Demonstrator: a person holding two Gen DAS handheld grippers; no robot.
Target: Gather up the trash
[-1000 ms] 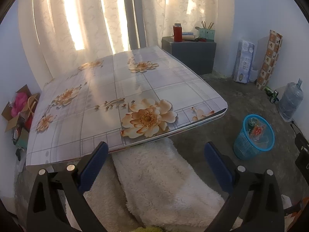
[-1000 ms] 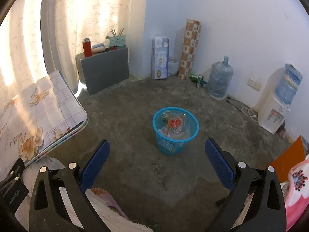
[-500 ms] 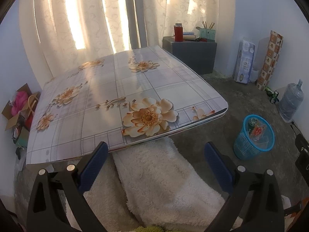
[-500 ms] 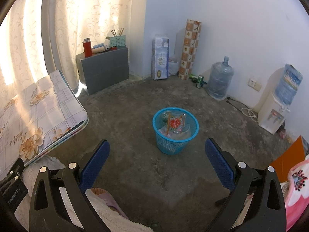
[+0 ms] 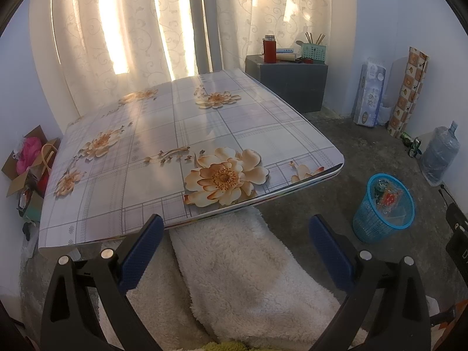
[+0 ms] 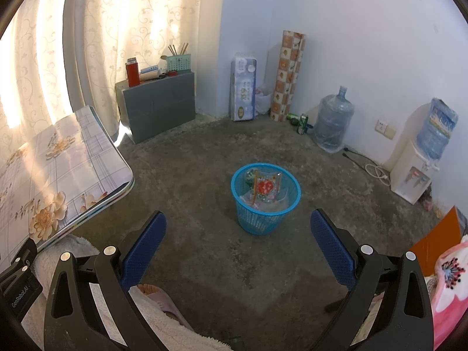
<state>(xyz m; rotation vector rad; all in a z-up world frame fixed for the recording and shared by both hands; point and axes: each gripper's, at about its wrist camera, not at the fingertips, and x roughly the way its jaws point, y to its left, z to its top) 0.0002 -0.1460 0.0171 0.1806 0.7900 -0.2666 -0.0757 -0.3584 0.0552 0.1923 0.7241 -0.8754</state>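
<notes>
Nothing has moved but a slight drift of the left view. Both grippers, left (image 5: 232,238) and right (image 6: 238,234), hang spread and empty. Trash sits in the bin (image 6: 265,197), right of the table (image 5: 187,158), where either reaches it.

1. The left tongs (image 5: 234,235) have black, triangular-framed arms with cut-out openings and round silver screws near the top.
2. Their fingers (image 5: 140,253) carry dark blue, finely textured pads.
3. The right tongs (image 6: 238,234) are built the same: black arms, silver screws, blue pads.
4. The person wears a fluffy cream-white garment (image 5: 251,275) and a pink slipper (image 6: 168,307).
</notes>
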